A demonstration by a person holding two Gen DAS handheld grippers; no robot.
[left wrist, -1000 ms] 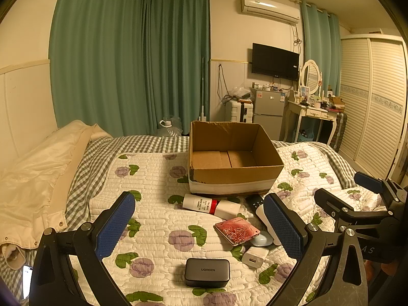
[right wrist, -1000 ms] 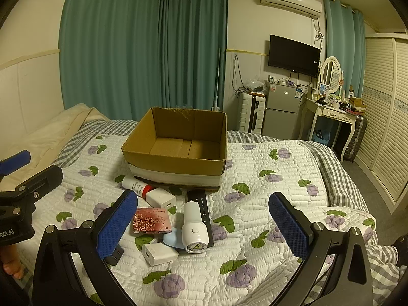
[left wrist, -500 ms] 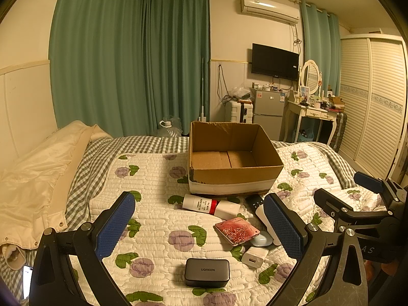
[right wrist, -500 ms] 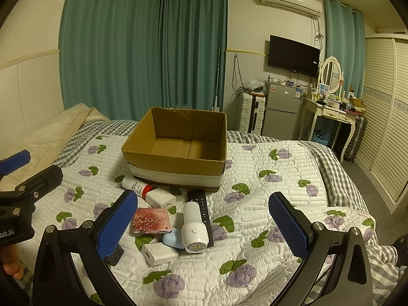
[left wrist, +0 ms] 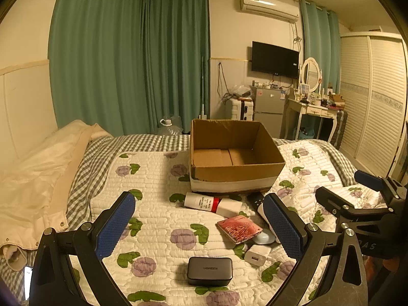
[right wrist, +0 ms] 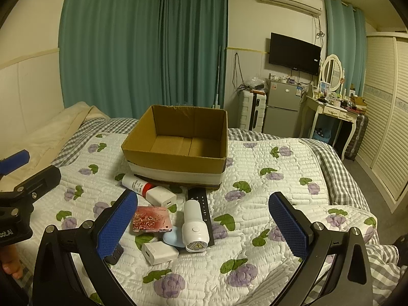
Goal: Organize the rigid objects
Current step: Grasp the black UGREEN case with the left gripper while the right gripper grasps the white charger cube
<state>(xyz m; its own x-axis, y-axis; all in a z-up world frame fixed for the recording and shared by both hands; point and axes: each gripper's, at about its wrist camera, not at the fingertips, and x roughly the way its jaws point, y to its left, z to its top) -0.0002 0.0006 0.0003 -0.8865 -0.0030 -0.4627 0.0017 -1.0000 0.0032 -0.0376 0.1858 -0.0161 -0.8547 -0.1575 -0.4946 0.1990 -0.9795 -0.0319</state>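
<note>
An empty cardboard box [left wrist: 234, 176] [right wrist: 178, 158] stands on the quilted bed. In front of it lie a white tube with a red band [left wrist: 201, 201] [right wrist: 135, 184], a white block [right wrist: 161, 196], a red patterned case [left wrist: 239, 228] [right wrist: 151, 219], a white charger cube [left wrist: 257, 254] [right wrist: 159, 253], a black UGREEN charger [left wrist: 209, 271], a white device [right wrist: 193, 225] resting on a black remote [right wrist: 201, 199], and a pale blue item [right wrist: 171, 238]. My left gripper [left wrist: 199, 227] is open above the dark charger. My right gripper [right wrist: 204, 228] is open above the pile.
A cream duvet [left wrist: 33, 178] lies along the left side of the bed. Beyond the bed stand a small fridge [right wrist: 280, 109], a white dressing table [right wrist: 329, 109] and louvred wardrobe doors [left wrist: 377, 102]. Each gripper shows at the edge of the other's view.
</note>
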